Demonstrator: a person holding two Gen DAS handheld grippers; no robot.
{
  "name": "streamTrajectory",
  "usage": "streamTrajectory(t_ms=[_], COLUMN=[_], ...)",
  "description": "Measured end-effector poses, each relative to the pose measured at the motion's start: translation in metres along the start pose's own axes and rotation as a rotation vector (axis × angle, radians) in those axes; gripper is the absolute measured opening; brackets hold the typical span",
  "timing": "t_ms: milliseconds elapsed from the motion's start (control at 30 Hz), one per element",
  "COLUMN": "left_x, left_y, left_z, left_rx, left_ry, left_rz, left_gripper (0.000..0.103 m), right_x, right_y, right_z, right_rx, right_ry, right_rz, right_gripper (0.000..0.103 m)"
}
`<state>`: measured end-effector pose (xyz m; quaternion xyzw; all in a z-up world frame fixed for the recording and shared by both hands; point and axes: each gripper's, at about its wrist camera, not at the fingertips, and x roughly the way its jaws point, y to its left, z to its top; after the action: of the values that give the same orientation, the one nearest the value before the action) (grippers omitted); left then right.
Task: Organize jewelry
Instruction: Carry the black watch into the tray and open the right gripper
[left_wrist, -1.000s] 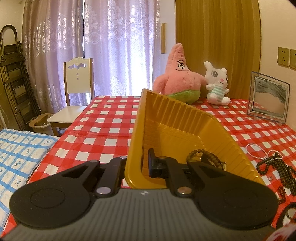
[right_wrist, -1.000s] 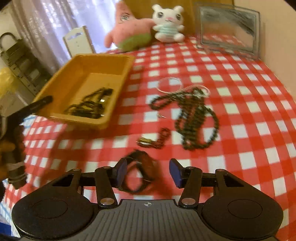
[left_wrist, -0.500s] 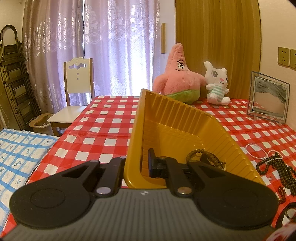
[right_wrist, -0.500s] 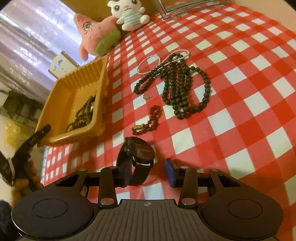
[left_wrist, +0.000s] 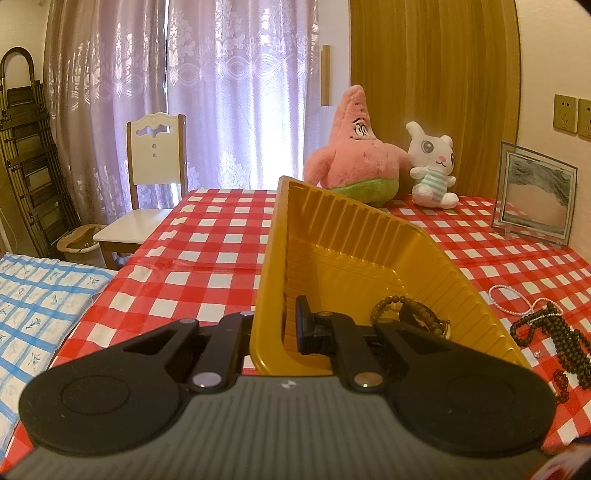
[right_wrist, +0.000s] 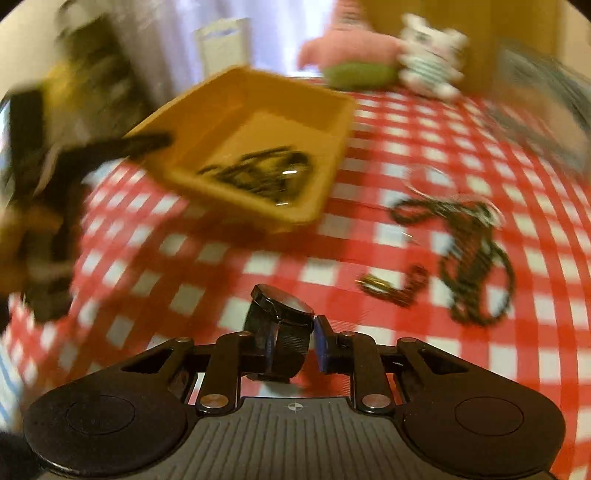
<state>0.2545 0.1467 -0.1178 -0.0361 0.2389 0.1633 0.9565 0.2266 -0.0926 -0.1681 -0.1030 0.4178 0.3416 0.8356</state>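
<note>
My left gripper (left_wrist: 271, 330) is shut on the near wall of the yellow tray (left_wrist: 354, 236), tilting it up; bead bracelets (left_wrist: 410, 317) lie inside. The tray also shows in the right wrist view (right_wrist: 258, 110), held by the left gripper (right_wrist: 147, 142) at its left corner. My right gripper (right_wrist: 291, 343) is shut on a black wristwatch (right_wrist: 280, 321), lifted above the table. A dark bead necklace (right_wrist: 476, 258), a pearl bracelet (right_wrist: 424, 181) and a small reddish bracelet (right_wrist: 399, 286) lie on the checked cloth to the right.
A pink starfish plush (left_wrist: 351, 162), a white bunny plush (left_wrist: 432, 166) and a framed picture (left_wrist: 535, 195) stand at the table's back. A white chair (left_wrist: 147, 184) stands beyond the left edge. The right wrist view is motion-blurred.
My right gripper closed on the black wristwatch, lifted it off the cloth and swung toward the tray. The left gripper and tray have held still.
</note>
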Motion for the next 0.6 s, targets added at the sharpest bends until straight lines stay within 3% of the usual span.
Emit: streamTrajectory(t_ms=[100, 233, 600], left_x=[0.0, 0.0, 0.001], left_y=[0.0, 0.0, 0.0], left_z=[0.0, -0.002, -0.002], left_rx=[-0.002, -0.009, -0.015], left_ry=[0.001, 0.001, -0.004], left_rz=[-0.001, -0.005, -0.019], left_gripper=[0.009, 0.009, 0.009], right_x=[0.009, 0.001, -0.036], right_y=[0.004, 0.002, 0.008], right_z=[-0.002, -0.001, 0.04], right_rx=[-0.003, 0.01, -0.024], right_ry=[0.02, -0.015, -0.24], right_rz=[0.026, -0.001, -0.1], right_gripper=[0.019, 0.017, 0.017])
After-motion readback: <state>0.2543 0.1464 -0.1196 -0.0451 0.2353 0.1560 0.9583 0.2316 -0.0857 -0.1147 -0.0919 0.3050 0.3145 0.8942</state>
